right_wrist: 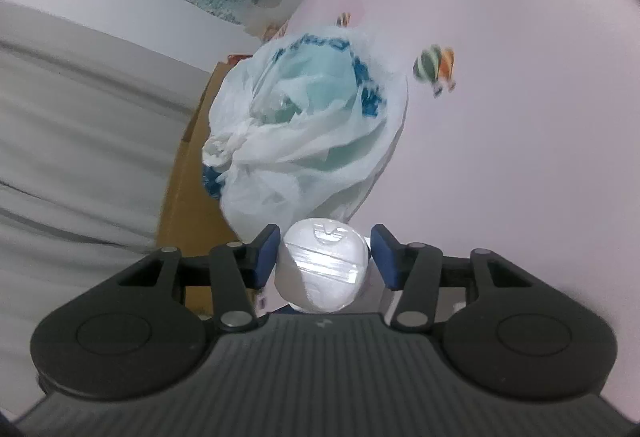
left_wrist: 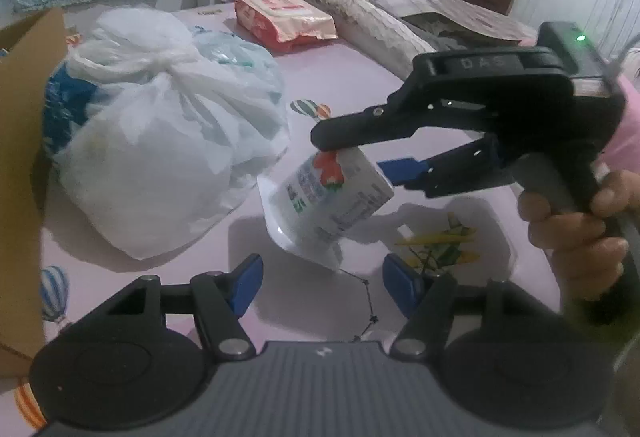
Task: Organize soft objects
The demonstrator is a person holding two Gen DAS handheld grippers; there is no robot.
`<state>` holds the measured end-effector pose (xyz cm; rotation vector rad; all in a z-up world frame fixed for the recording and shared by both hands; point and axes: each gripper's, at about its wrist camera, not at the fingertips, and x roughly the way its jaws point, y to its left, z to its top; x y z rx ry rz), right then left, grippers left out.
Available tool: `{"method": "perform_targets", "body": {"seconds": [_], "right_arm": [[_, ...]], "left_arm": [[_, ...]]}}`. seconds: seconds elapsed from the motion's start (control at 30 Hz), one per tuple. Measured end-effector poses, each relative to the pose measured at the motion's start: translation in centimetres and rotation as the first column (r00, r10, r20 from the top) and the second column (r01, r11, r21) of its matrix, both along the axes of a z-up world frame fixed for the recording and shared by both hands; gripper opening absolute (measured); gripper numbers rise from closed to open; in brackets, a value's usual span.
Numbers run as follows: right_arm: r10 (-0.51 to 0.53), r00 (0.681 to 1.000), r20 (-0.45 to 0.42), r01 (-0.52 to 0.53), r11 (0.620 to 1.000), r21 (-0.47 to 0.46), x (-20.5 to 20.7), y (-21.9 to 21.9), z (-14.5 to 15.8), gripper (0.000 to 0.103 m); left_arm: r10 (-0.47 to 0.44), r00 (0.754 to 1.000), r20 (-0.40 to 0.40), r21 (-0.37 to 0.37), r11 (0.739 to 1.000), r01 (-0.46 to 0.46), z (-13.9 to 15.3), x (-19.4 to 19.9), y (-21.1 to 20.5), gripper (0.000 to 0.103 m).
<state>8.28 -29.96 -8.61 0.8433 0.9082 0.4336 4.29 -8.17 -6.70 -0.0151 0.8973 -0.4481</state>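
Left gripper [left_wrist: 318, 283]: jaws apart, holding nothing, above the pink sheet [left_wrist: 400, 93]. Only its view shows the right gripper [left_wrist: 372, 163] side-on, marked "DAS", clamping a white printed pack [left_wrist: 340, 193]; that label's text is illegible. Right view shows only the pack's end between blue pads [right_wrist: 267, 257]. Tied plastic bag [left_wrist: 160, 141] sits just beside, against a cardboard box [left_wrist: 24, 157].

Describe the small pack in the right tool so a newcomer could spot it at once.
Start at the pink sheet with balloon prints, then the big knotted white plastic bag beside the cardboard box. Just right of that bag, the right tool holds a small white pack with red-and-green print, far smaller than the bag.
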Motion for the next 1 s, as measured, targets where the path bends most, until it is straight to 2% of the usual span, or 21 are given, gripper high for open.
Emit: {"method": "perform_targets", "body": {"seconds": [0.13, 0.27, 0.4, 0.53, 0.7, 0.8, 1.0], "right_arm": [[-0.031, 0.998, 0.059, 0.04, 0.989, -0.145, -0.5, 0.2, 1.4, 0.054], [-0.057, 0.994, 0.088, 0.075, 0.972, -0.224, -0.8, -0.3, 1.7, 0.055], [-0.1, 0.992, 0.082, 0.12, 0.95, -0.289, -1.5, -1.1, 1.3, 0.052], [-0.117, 0.99, 0.082, 0.134, 0.959, -0.25, -2.0, -1.6, 0.8, 0.045], [-0.121, 0.99, 0.077, 0.134, 0.972, -0.193, -2.4, -1.6, 0.5, 0.035], [-0.124, 0.99, 0.07, 0.134, 0.977, -0.164, -2.6, -1.7, 0.3, 0.033], [-0.139, 0.989, 0.05, 0.143, 0.985, -0.095, -2.8, -1.9, -0.3, 0.032]], "left_arm": [[-0.007, 1.0, -0.009, -0.006, 1.0, 0.007, -0.3, 0.7, -0.5, 0.065], [-0.015, 1.0, 0.011, 0.0, 1.0, 0.015, -0.1, 1.0, -1.0, 0.065], [-0.026, 0.999, 0.028, 0.014, 1.0, 0.026, -0.1, 1.7, -1.7, 0.065], [-0.043, 0.998, 0.042, 0.028, 0.999, 0.042, -0.1, 2.2, -2.6, 0.065], [-0.063, 0.996, 0.067, 0.005, 0.998, 0.063, 0.2, 2.6, -3.3, 0.064], [-0.075, 0.995, 0.068, -0.007, 0.997, 0.075, 0.2, 2.9, -3.7, 0.058], [-0.054, 0.997, 0.06, -0.005, 0.999, 0.054, 0.3, 2.9, -4.0, 0.059]]}}
